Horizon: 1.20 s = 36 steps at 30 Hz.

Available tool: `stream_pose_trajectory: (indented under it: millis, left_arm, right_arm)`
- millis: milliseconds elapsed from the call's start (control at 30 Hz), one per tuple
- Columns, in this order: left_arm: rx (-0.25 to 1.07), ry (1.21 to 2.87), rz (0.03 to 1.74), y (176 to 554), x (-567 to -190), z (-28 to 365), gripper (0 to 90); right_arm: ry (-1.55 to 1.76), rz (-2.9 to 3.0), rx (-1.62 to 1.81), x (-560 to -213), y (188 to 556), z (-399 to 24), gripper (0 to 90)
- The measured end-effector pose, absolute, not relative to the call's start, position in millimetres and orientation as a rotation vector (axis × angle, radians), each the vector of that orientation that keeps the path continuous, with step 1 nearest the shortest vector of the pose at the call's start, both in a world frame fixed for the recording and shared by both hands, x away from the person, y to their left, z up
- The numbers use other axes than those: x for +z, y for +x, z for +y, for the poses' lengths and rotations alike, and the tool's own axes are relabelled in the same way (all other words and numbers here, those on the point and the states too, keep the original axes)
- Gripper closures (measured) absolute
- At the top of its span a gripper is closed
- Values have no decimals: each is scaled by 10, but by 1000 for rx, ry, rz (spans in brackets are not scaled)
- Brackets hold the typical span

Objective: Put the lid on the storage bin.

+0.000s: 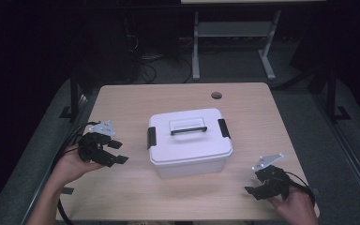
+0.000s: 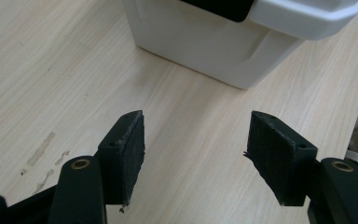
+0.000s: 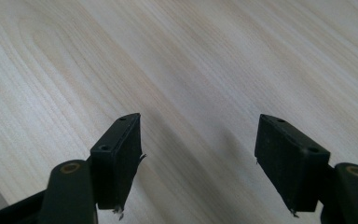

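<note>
A white plastic storage box (image 1: 190,140) with a lid, a dark-edged carry handle (image 1: 188,126) and black side latches stands in the middle of the wooden table (image 1: 131,101). My left gripper (image 1: 117,152) hovers to the box's left, held in a hand, open with nothing between its jaws. In the left gripper view the box's lower corner (image 2: 223,51) lies ahead of the open left gripper (image 2: 196,154). My right gripper (image 1: 252,183) sits near the table's front right, open and empty. In the right gripper view the right gripper (image 3: 198,158) has bare wood under it.
A round cable hole (image 1: 216,95) sits near the table's far edge. Beyond the table a metal desk frame (image 1: 234,42) and loose cables lie on the dark floor. Cables trail from both grippers off the table's sides.
</note>
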<state>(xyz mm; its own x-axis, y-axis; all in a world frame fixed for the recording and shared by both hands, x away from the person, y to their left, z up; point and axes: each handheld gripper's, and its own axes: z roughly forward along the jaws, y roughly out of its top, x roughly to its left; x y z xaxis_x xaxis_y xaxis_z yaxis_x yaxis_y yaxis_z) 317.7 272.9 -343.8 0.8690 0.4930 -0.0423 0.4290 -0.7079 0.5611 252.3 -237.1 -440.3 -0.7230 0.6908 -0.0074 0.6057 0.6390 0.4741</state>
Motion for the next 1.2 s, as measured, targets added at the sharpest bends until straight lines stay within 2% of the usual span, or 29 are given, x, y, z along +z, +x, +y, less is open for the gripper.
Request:
stream_pose_trajectory:
  millis: [1200]
  left_arm:
    - [192, 2437, 728, 2989, -3803, 2929, 348]
  right_arm:
    - [1066, 2670, 659, -4410, 2508, -2354, 302]
